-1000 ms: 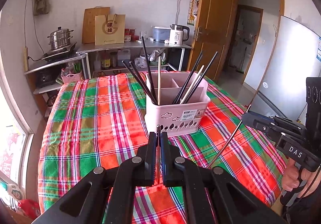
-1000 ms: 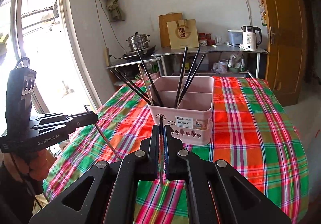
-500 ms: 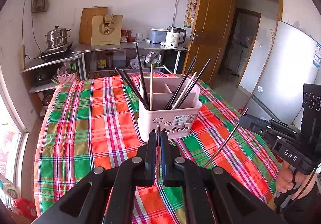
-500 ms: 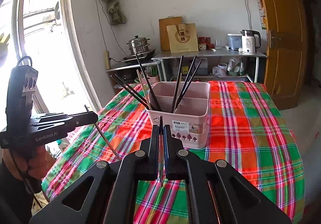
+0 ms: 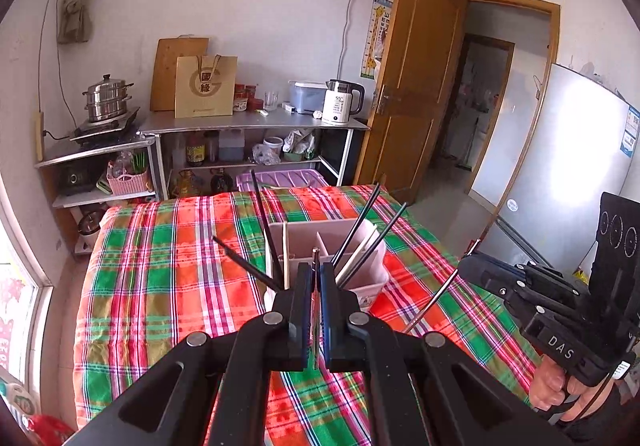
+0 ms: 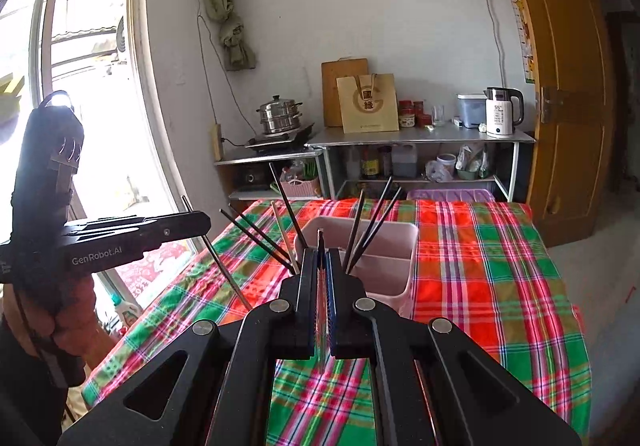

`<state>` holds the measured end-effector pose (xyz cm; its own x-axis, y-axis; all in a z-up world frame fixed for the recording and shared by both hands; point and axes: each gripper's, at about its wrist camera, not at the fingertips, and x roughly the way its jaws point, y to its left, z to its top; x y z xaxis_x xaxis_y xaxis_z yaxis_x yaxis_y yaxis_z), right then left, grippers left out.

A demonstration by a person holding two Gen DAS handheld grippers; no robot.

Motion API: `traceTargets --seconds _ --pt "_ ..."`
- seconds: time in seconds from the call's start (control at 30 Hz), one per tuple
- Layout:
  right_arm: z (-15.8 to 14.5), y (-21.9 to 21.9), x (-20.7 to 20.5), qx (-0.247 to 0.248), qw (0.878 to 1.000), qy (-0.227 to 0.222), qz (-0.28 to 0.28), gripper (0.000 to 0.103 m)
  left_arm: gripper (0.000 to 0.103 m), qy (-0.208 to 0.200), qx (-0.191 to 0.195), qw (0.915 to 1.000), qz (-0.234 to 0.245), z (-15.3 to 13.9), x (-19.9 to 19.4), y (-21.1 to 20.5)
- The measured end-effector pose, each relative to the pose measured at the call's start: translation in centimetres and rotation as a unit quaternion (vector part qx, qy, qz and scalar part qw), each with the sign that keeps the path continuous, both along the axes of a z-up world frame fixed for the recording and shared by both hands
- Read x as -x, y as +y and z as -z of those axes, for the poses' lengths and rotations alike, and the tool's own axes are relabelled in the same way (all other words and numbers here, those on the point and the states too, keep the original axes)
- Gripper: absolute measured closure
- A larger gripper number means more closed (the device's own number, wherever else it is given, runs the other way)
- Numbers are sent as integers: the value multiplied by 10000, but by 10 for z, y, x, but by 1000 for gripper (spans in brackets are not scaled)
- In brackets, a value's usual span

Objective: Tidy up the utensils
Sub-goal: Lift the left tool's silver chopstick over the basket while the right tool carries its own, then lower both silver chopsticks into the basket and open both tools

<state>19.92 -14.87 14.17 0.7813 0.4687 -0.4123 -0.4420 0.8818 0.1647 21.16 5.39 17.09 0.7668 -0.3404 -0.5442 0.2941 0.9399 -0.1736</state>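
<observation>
A pink utensil basket [image 5: 366, 288] stands on the plaid tablecloth [image 5: 168, 286], with several dark and pale chopsticks leaning out of its compartments. My left gripper [image 5: 316, 270] is raised in front of it and hides part of it, shut on a thin metal chopstick [image 5: 315, 258] held upright between the pads. At the right, my right gripper [image 5: 466, 264] is shut on another metal chopstick [image 5: 434, 296] slanting down toward the cloth. In the right wrist view the right gripper [image 6: 321, 256] covers the basket [image 6: 386, 274], and the left gripper [image 6: 202, 222] holds its chopstick [image 6: 226, 270] at the left.
Beyond the table stands a metal shelf [image 5: 256, 122] with a white kettle [image 5: 340, 102], a paper bag and a steamer pot [image 5: 107, 98]. A wooden door [image 5: 412, 78] stands open at right beside a fridge [image 5: 568, 166]. A bright window [image 6: 92, 86] is to the left.
Both grippers have risen, each still gripping its chopstick. The basket now sits lower in both views and is partly hidden behind the fingers; more of the far wall shows.
</observation>
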Motion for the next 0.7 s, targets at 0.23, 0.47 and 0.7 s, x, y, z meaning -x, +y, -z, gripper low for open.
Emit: traceTargets --seconds 0.23,0.47,0.7 --pt "-21 10 -22 -91 9997 -237 -72 99 99 -247 -24 9997 -30 -29 -24 -6" --pt "-30 18 -46 -99 9992 -372 -68 99 99 -291 -41 9996 -58 -37 -54 -7" --pt "-23 20 -67 -116 9993 -353 17 99 99 -220 -80 9997 -17 -26 -80 -13"
